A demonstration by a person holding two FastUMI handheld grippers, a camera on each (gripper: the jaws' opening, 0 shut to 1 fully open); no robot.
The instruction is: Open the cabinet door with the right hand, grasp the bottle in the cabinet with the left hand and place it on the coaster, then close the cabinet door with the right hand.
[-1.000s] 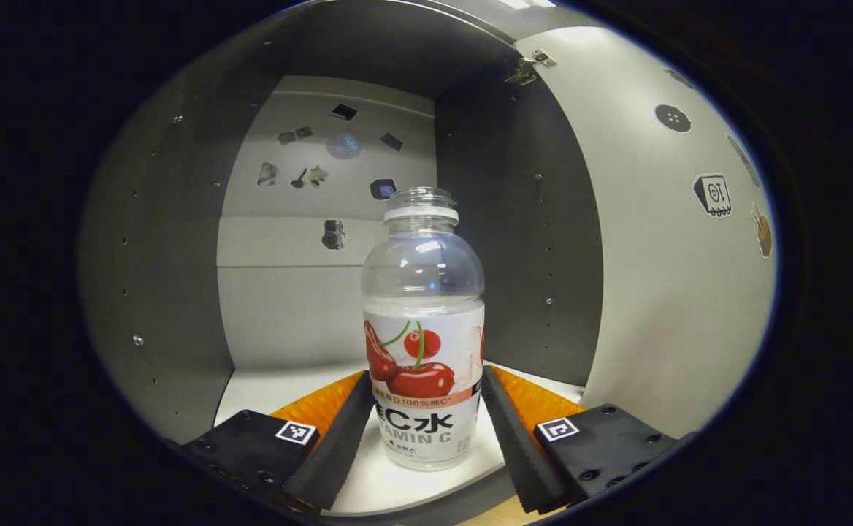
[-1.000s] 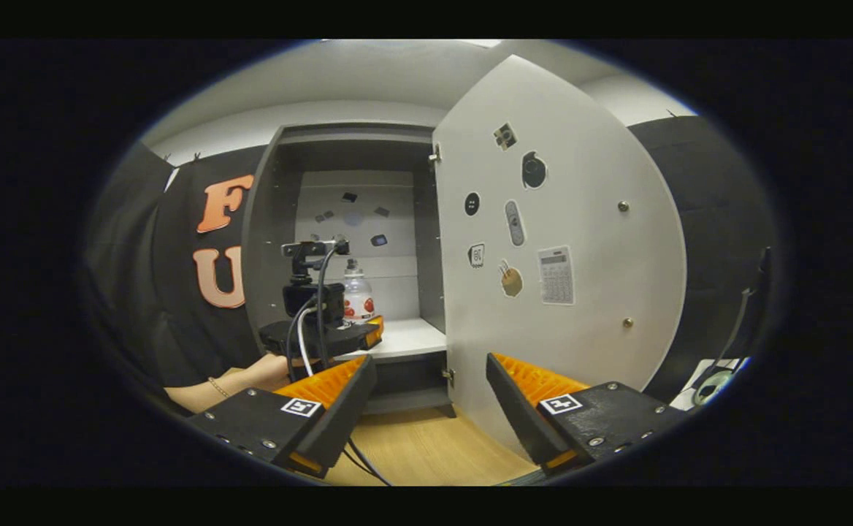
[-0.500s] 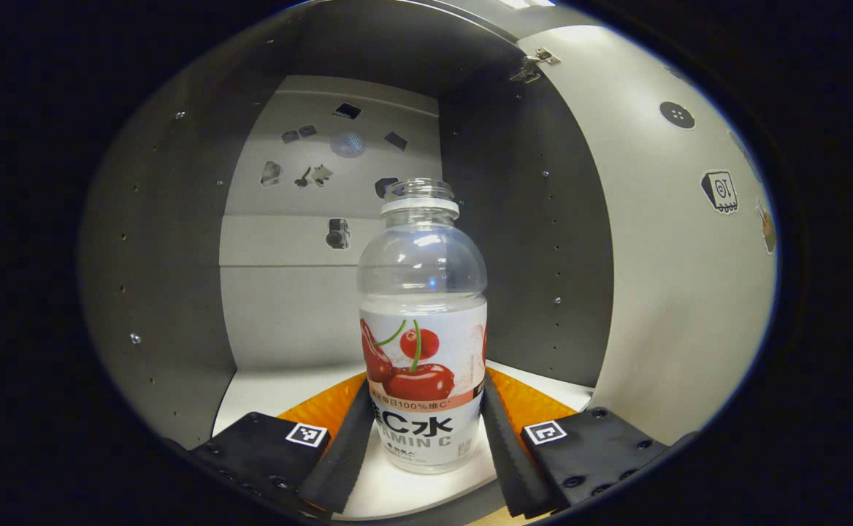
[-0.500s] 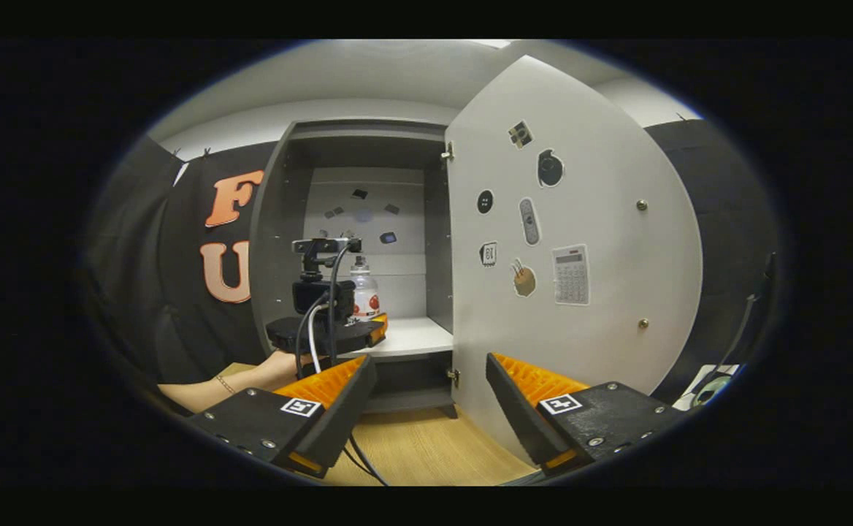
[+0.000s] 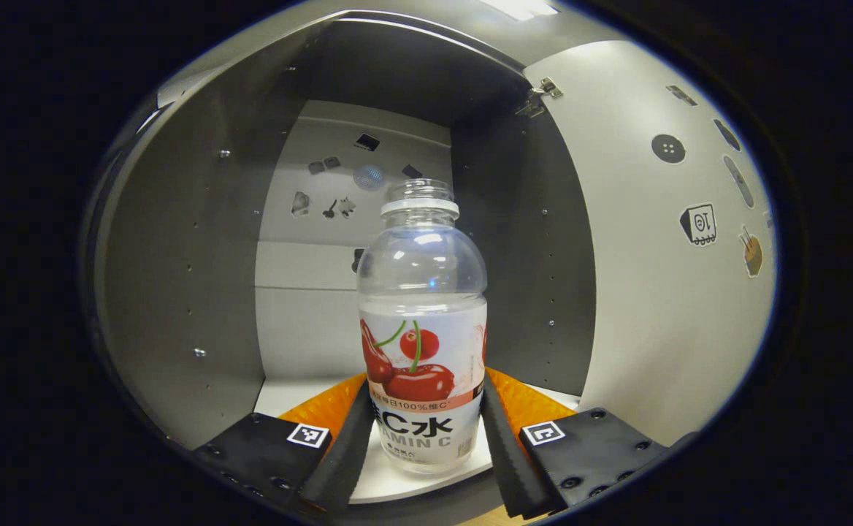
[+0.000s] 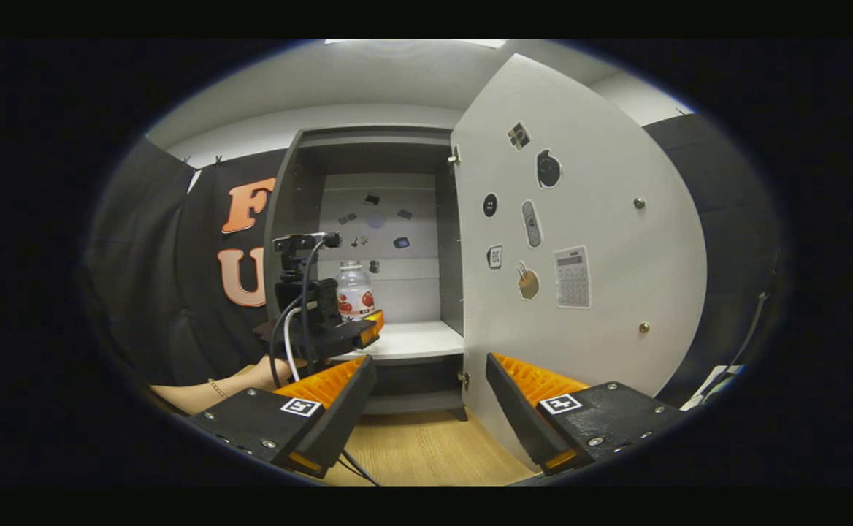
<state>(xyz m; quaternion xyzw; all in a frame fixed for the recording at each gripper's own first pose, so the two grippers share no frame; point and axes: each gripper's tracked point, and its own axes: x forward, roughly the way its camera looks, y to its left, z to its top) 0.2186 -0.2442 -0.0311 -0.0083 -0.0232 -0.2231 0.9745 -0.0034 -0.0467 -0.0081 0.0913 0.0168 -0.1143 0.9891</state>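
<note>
hidden and cut-off parts

in the right gripper view the bottle point(image 6: 355, 292) left of centre is half hidden behind the left hand-held gripper point(image 6: 365, 332), its label too small to tell. in the left gripper view, the finger pads point(image 5: 345, 449) cover the bottle's lower sides.

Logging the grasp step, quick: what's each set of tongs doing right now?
Left tongs: shut on the bottle, inside the cabinet.
Right tongs: open, holding nothing, in front of the open cabinet door.

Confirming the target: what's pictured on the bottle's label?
Red cherries on a white label, on the bottle; clearest in the left gripper view.
</note>
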